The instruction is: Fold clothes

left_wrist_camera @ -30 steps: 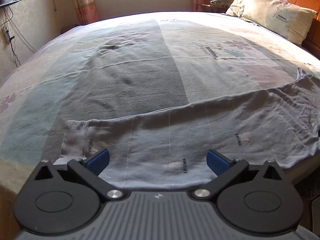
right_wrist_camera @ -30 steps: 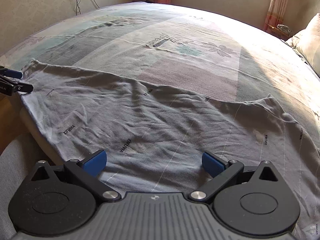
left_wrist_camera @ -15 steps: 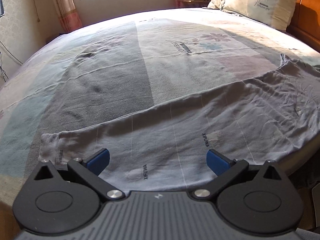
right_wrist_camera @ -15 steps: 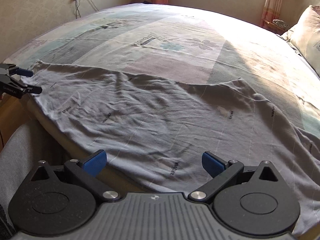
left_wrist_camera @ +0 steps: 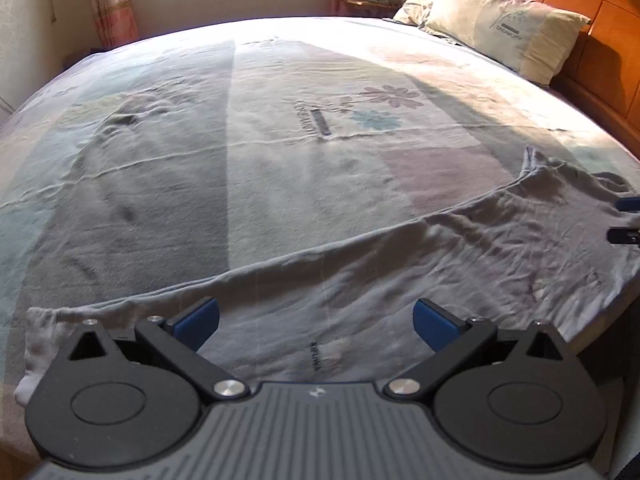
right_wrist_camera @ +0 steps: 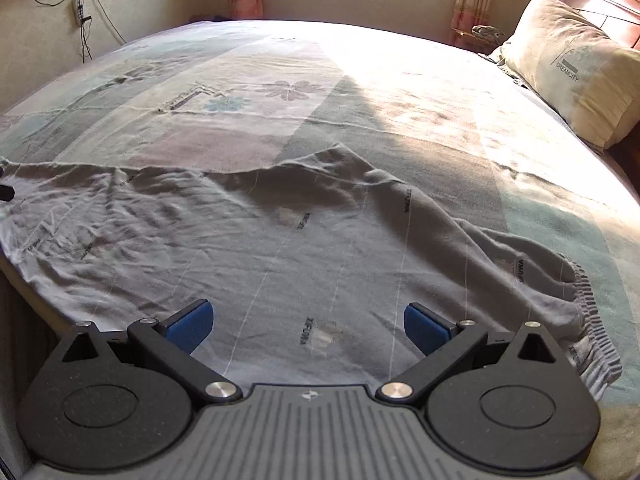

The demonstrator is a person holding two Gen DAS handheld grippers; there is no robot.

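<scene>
Both grippers have swung rightward along the near bed edge over the last second, so the pillow (left_wrist_camera: 504,28) now fills more of each view. A pair of grey trousers (right_wrist_camera: 300,248) lies lengthwise along the near edge of the bed (left_wrist_camera: 280,128), its elastic waistband (right_wrist_camera: 592,320) at the right end and a leg cuff (left_wrist_camera: 40,332) at the left. The left gripper (left_wrist_camera: 316,318) and right gripper (right_wrist_camera: 306,322) both hang over the cloth with fingers spread wide, pinching nothing. One layer or two cannot be told, so this fits trousers laid out flat or already halved. Any grasp should pinch the full thickness at waistband or cuff. Wrinkles near the middle may bunch; the far bed is free, the pillow and headboard (left_wrist_camera: 600,20) well apart.
</scene>
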